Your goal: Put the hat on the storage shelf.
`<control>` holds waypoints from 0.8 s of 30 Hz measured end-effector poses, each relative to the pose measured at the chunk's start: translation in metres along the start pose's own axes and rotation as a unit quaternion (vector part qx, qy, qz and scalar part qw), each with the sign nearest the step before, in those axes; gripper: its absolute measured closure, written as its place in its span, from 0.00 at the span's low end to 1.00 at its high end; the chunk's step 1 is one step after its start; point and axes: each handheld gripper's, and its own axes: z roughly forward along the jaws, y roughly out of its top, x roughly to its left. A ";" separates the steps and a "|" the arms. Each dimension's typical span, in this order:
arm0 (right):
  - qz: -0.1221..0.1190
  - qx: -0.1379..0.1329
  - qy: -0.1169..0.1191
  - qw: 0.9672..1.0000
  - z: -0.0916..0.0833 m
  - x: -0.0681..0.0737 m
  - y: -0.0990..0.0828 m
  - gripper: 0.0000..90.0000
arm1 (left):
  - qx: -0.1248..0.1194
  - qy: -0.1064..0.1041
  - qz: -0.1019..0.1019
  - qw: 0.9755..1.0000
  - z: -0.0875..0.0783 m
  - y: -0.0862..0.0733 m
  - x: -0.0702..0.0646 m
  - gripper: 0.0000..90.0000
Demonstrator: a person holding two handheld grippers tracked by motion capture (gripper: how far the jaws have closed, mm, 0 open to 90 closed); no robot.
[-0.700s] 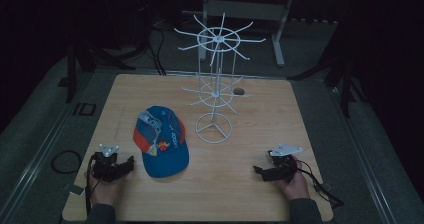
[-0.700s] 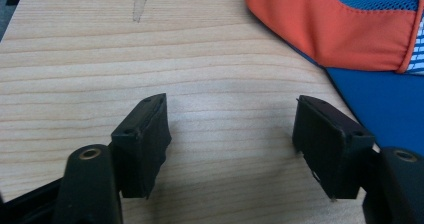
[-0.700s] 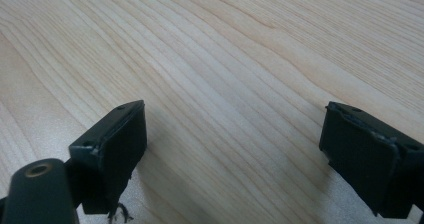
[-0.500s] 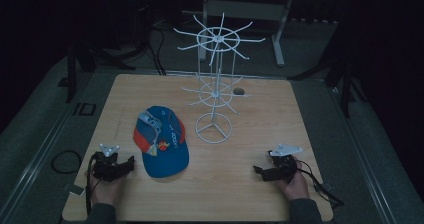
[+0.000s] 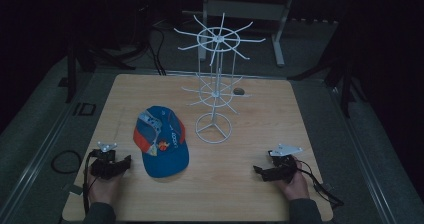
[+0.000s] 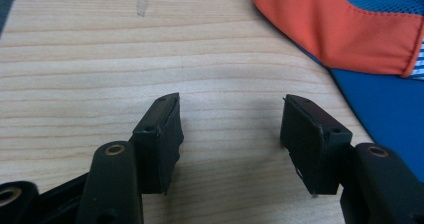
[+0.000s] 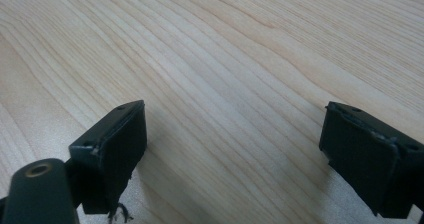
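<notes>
Your left gripper [image 5: 124,163] rests low on the table [image 5: 240,194], jaws spread wide, empty, just beside the blue-orange cap [image 5: 162,141]. Your right gripper [image 5: 260,171] sits near the table's front right, jaws wide, over bare wood. Farther back: white wire rack [image 5: 215,91], upright behind the cap.

A white wire display rack [image 5: 215,91] stands at the table's [image 5: 260,109] center-far area, its spokes spreading over the far middle. A blue and orange cap [image 5: 161,141] lies just left of its ring base, blocking the near-left middle. Bare wood stays open along the right side, the near edge, and between the parted jaws of the left gripper [image 6: 230,134] and right gripper [image 7: 235,149].
</notes>
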 end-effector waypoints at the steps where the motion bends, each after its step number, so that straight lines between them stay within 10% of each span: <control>1: 0.000 0.000 0.000 1.000 0.000 0.000 0.000 0.13 | 0.002 0.000 0.003 1.000 -0.001 0.001 -0.001 0.47; 24: 0.001 0.001 -0.001 1.000 0.000 0.000 0.000 0.13 | 0.013 -0.059 0.023 0.998 -0.017 0.040 -0.029 0.45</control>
